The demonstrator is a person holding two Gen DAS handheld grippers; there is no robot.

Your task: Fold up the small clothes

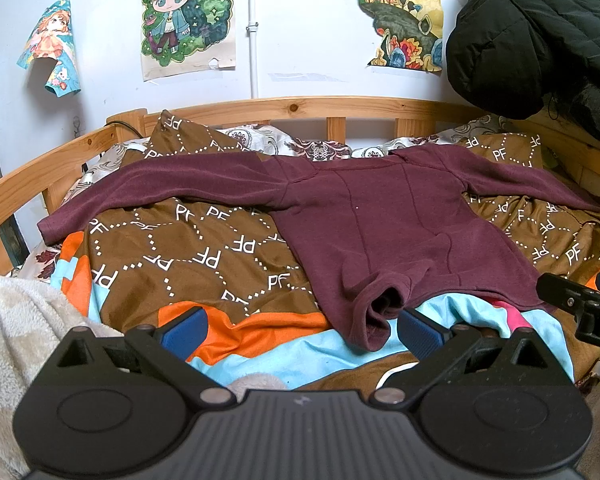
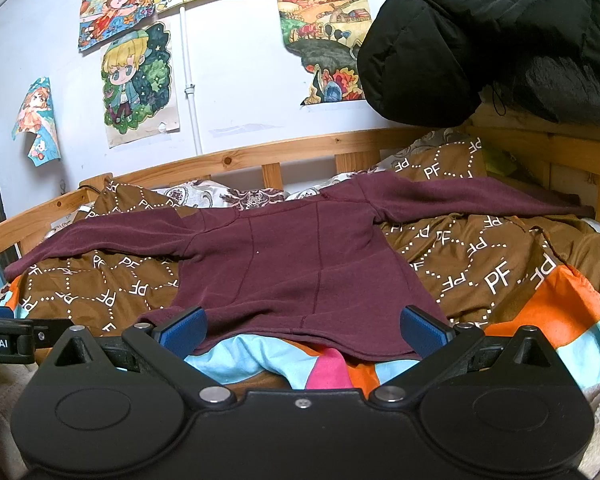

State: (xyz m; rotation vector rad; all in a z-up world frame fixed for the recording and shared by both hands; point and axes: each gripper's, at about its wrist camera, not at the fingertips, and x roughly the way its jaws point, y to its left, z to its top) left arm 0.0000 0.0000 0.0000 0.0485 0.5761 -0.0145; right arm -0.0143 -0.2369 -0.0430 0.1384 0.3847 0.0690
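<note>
Maroon top (image 1: 380, 220) (brown lettered quilt (image 1: 188, 248))

A: How many garments are laid out?
B: One maroon top (image 1: 380, 216), two sleeves spread toward nine and three o'clock.
A: Grippers?
B: Two. The left gripper (image 1: 302, 330) and the right gripper (image 2: 304, 330), each with two blue pads, jaws wide apart.
A: Bedding?
B: One brown patterned quilt (image 1: 188, 248), one wooden bed rail (image 1: 292, 106).
A: Pictures on the wall?
B: Five drawings in the right wrist view, around twelve o'clock.
A: Coats?
B: One black jacket (image 2: 480, 32) at two o'clock.
</note>
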